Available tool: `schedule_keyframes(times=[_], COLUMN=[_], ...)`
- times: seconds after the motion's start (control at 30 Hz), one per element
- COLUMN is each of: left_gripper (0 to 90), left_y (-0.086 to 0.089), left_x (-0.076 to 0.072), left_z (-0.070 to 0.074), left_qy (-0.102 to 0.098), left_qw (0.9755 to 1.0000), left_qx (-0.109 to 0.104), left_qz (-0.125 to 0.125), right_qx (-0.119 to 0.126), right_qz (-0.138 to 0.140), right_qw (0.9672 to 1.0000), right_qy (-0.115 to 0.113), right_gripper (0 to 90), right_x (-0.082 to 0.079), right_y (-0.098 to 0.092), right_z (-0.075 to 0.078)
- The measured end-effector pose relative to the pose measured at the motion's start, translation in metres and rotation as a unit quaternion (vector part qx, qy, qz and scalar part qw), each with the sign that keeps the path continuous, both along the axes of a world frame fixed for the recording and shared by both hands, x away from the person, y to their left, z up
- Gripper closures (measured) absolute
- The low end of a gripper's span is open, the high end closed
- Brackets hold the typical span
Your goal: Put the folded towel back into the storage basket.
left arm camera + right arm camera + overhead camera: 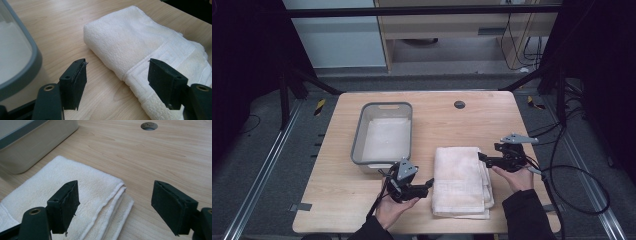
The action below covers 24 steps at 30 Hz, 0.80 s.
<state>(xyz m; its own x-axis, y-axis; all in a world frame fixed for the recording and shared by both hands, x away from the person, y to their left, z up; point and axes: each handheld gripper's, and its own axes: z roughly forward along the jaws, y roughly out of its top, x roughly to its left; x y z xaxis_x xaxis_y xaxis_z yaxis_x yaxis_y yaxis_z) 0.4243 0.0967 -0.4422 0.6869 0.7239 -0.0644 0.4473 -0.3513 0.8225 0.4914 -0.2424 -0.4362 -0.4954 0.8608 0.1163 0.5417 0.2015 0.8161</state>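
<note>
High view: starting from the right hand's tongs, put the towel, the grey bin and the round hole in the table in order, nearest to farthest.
1. Towel: folded, right beside the right tongs, on their left.
2. Round hole: toward the table's far edge.
3. Grey bin: beyond the towel, on the table's left half.
The hole and the bin's near corner are close; I rank them only loosely.

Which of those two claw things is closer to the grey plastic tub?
Left. The left gripper sits just below the grey plastic tub; the right gripper is across the folded white towel.

No text, label, brand, number or sign can be read anywhere in these views, whether on the counter or on the things it carries
</note>
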Motion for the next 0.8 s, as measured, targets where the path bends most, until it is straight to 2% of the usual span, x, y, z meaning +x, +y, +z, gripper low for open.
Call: schedule_keyframes(times=[0.17,0.23,0.3,0.5,0.6,0.8], left_gripper=[30.8,31.0,31.1,31.1,30.5,30.4], left_y=[-0.007,-0.012,-0.016,-0.023,-0.026,-0.031], left_x=[0.000,-0.001,0.000,0.002,0.003,0.007], left_z=[-0.006,-0.008,-0.012,-0.019,-0.024,-0.033], left_qy=[0.006,0.009,0.012,0.019,0.022,0.031], left_qw=[0.9999,0.9999,0.9998,0.9994,0.9991,0.9985], left_qx=[0.007,0.009,0.013,0.021,0.031,0.039], left_qz=[-0.007,-0.010,-0.013,-0.017,-0.018,-0.020], right_qx=[0.001,0.006,-0.005,-0.010,0.007,0.006], right_qz=[0.002,0.002,0.006,0.010,0.008,0.003], right_qw=[1.0000,0.9999,0.9998,0.9994,0.9992,0.9987], right_qy=[0.003,0.015,0.019,0.031,0.038,0.050], right_gripper=[23.9,25.0,25.6,26.7,26.8,26.8], right_x=[0.000,0.002,0.003,0.005,0.007,0.010], right_y=[0.000,0.001,0.003,0.010,0.009,0.007], right_z=[-0.005,-0.011,-0.014,-0.022,-0.028,-0.037])
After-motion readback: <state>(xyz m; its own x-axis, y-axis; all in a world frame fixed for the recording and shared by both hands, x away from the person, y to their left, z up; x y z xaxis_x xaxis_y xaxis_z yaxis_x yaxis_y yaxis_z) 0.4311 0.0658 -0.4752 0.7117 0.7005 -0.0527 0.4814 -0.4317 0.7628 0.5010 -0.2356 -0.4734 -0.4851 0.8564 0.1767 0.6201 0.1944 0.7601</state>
